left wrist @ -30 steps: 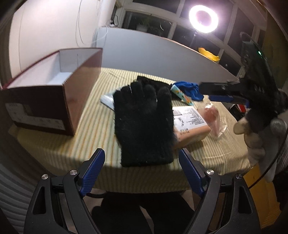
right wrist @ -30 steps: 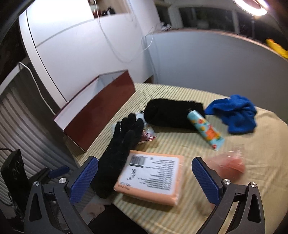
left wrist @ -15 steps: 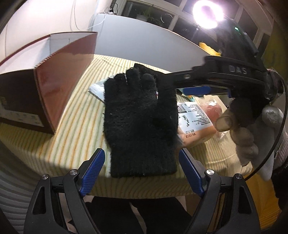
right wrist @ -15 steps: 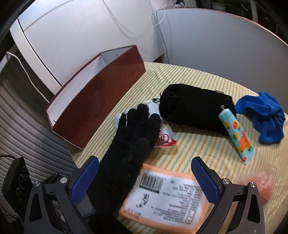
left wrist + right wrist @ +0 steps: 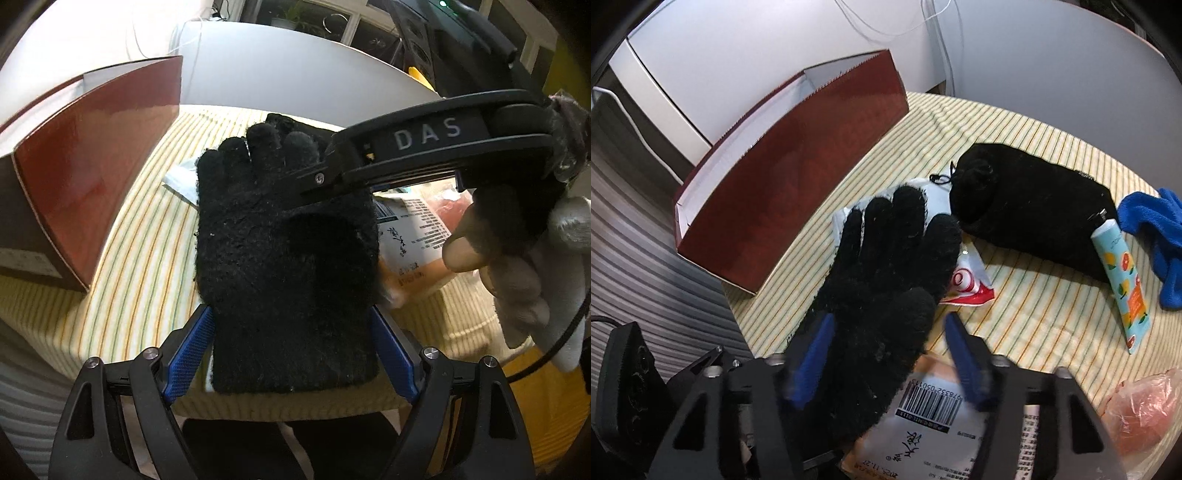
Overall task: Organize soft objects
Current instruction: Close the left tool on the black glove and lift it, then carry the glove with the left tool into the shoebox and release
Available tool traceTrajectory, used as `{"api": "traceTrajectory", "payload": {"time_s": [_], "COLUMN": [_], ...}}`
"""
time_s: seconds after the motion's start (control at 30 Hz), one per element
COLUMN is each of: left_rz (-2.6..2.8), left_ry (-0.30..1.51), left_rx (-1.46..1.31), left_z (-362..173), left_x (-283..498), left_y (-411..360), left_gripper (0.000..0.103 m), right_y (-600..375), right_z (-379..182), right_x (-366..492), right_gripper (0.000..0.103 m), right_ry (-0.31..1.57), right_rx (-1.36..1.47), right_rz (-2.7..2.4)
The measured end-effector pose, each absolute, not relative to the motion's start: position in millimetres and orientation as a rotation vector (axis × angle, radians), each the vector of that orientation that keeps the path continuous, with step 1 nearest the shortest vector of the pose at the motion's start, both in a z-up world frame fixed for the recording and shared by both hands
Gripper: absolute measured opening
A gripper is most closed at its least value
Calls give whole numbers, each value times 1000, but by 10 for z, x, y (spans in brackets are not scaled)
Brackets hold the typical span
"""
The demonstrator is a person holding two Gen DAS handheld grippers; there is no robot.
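Only in the right wrist view: blue cloth [image 5: 1158, 240] at far right. Right gripper [image 5: 886, 354] closing around black glove [image 5: 882, 295]; left gripper [image 5: 291, 354] wide open, glove cuff between.

Around the one dark red box [image 5: 798, 184] on the table [image 5: 1034, 317]: one black glove [image 5: 882, 295], one black pouch [image 5: 1027, 206], one blue cloth [image 5: 1160, 236], one printed tube [image 5: 1123, 280], one labelled orange packet [image 5: 417, 251], one pink plastic bag [image 5: 1137, 406].

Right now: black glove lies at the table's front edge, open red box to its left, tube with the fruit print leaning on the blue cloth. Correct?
One error: the tube leans on the black pouch, not the blue cloth, which lies apart from it, per the right wrist view. Black glove and red box are as stated.
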State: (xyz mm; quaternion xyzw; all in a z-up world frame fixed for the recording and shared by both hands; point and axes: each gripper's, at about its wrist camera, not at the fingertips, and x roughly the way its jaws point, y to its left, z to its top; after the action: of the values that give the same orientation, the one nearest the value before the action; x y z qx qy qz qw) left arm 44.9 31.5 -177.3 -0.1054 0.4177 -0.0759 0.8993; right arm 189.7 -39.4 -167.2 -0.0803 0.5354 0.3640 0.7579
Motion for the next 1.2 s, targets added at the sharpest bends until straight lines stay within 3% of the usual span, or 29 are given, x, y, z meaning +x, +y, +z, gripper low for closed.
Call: {"api": "traceTrajectory", "payload": {"time_s": [0.2,0.37,0.53,0.83,1.2], "left_rz": [-132,-138,-140,-160,-175], "left_ry": [862,847,818,784,704], "left_rx": [-248,-271,-285,-303,-315], "left_z": [-1778,-1761,-1701,-1645,-1382], "left_x": [514,498,447,359,252], "left_y": [355,422,482,541,628], "left_gripper": [83,76,58,32,29], "right_y": [-424,-460,-451,-441,-520], "right_z": [-1638,-1556,-1452,-1351,-1074], "right_x": [1893,1849,1782,1622,1477], "right_gripper": [25,18,12,11,8], "right_ry": [1167,1157,1143,1133,1070], "right_rx": [-153,-139,-109,-137,-102], "right_rz": [800,819,837,838,862]}}
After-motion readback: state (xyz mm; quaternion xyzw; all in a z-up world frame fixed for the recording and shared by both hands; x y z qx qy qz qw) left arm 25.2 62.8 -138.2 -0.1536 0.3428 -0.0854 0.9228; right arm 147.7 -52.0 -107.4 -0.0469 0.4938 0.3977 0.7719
